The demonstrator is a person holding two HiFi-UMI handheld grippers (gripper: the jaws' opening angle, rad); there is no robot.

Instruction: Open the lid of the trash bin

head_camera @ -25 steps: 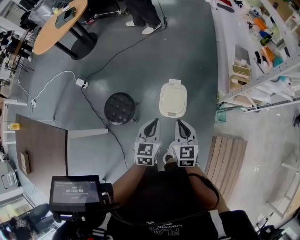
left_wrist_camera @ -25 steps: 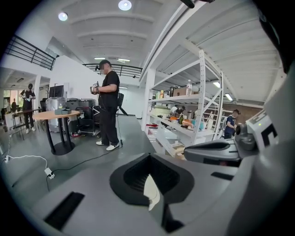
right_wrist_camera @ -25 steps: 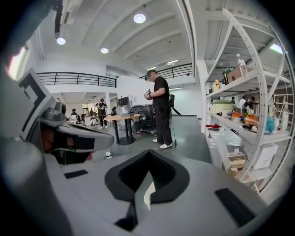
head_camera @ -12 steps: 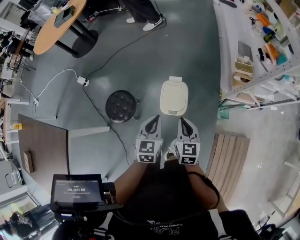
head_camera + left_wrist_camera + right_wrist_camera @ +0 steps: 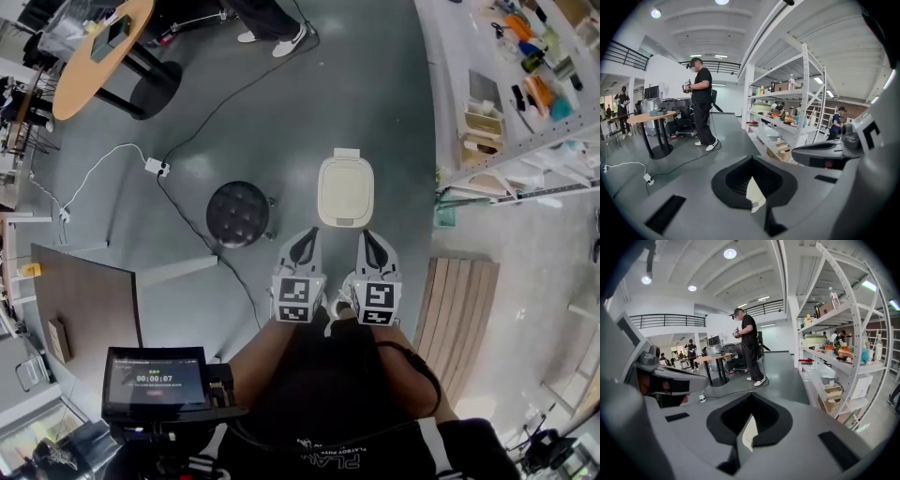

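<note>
The trash bin (image 5: 345, 190) stands on the grey floor just ahead of me, its cream lid lying flat and closed. My left gripper (image 5: 304, 244) and right gripper (image 5: 371, 243) are held side by side, tips pointing at the bin's near edge, a short way from it. Both are shut with nothing between the jaws. In the left gripper view the left gripper (image 5: 753, 185) shows only a thin cream sliver between its closed jaws. The right gripper (image 5: 747, 428) looks the same in its own view.
A black round stool (image 5: 238, 214) stands left of the bin. A white cable with a power strip (image 5: 155, 167) runs across the floor. Metal shelving (image 5: 511, 103) lines the right, with a slatted wooden board (image 5: 459, 314) below it. A round table (image 5: 89, 56) and a person's shoes (image 5: 281, 39) are farther off.
The head view has drifted a little, so the floor and table have slid slightly in the picture. Both grippers stay shut, side by side, in front of the bin.
</note>
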